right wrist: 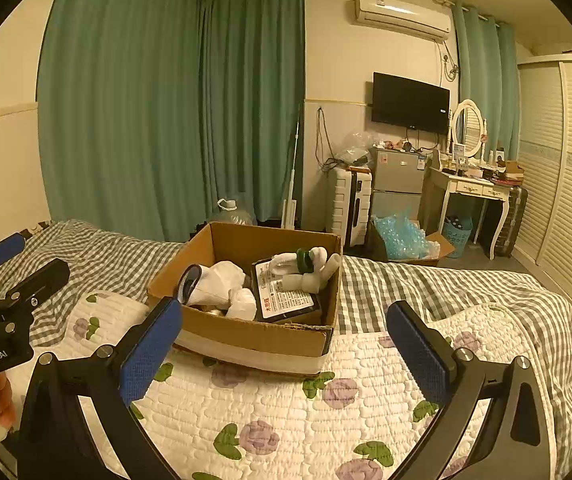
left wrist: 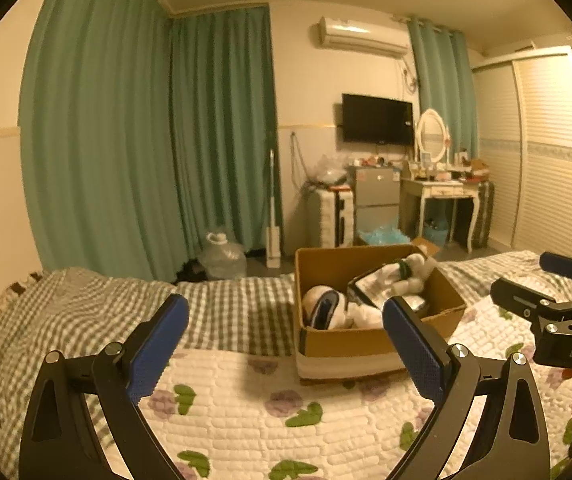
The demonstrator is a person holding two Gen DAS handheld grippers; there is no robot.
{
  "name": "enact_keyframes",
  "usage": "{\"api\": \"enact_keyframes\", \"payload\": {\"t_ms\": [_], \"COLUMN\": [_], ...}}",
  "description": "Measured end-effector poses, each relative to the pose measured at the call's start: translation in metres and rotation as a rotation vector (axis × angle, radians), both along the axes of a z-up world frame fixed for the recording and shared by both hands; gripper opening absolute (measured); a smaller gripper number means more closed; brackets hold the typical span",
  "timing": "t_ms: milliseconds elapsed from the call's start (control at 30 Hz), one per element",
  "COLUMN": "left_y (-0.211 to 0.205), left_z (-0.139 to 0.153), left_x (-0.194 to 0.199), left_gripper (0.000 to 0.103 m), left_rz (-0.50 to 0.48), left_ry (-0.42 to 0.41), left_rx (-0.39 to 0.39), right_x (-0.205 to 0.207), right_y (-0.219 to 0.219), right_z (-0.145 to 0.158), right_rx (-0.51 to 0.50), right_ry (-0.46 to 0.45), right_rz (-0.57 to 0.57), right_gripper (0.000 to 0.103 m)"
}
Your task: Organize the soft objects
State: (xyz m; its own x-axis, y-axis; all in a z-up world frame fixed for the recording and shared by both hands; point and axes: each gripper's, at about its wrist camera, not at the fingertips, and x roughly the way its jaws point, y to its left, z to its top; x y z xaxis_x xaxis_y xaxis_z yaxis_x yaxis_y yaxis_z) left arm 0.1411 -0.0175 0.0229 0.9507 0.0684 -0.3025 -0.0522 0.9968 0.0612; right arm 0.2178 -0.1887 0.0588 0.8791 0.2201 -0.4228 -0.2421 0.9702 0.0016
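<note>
A brown cardboard box (left wrist: 337,342) (right wrist: 254,338) stands on the bed. It holds white rolled socks (right wrist: 222,278), a white soft toy with a green band (right wrist: 305,262) (left wrist: 405,270) and a flat black packet with a white label (right wrist: 286,294). My left gripper (left wrist: 286,344) is open and empty, hovering over the quilt just left of and in front of the box. My right gripper (right wrist: 286,344) is open and empty, in front of the box. Each gripper shows at the edge of the other's view, the right one (left wrist: 557,292) and the left one (right wrist: 14,272).
The bed has a white floral quilt (right wrist: 286,420) over a grey checked sheet (left wrist: 106,296). Beyond it are green curtains (left wrist: 146,140), a water jug (left wrist: 222,254), a suitcase (right wrist: 349,200), a small fridge (right wrist: 397,180), a dressing table (right wrist: 477,188) and a wardrobe (right wrist: 565,180).
</note>
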Motion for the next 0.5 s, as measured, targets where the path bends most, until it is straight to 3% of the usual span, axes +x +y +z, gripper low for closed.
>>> {"api": "enact_keyframes", "payload": {"t_ms": [500], "left_y": [0.0002], "left_z": [-0.0018], "left_x": [0.0018], "left_gripper": [0.099], "left_rz": [0.006], "left_ry": [0.017], "left_rx": [-0.003], "right_x": [0.0015], "right_y": [0.0010], "right_z": [-0.0023], "right_rx": [0.012], "right_ry": [0.008], "right_rz": [-0.006], "right_gripper": [0.103]}}
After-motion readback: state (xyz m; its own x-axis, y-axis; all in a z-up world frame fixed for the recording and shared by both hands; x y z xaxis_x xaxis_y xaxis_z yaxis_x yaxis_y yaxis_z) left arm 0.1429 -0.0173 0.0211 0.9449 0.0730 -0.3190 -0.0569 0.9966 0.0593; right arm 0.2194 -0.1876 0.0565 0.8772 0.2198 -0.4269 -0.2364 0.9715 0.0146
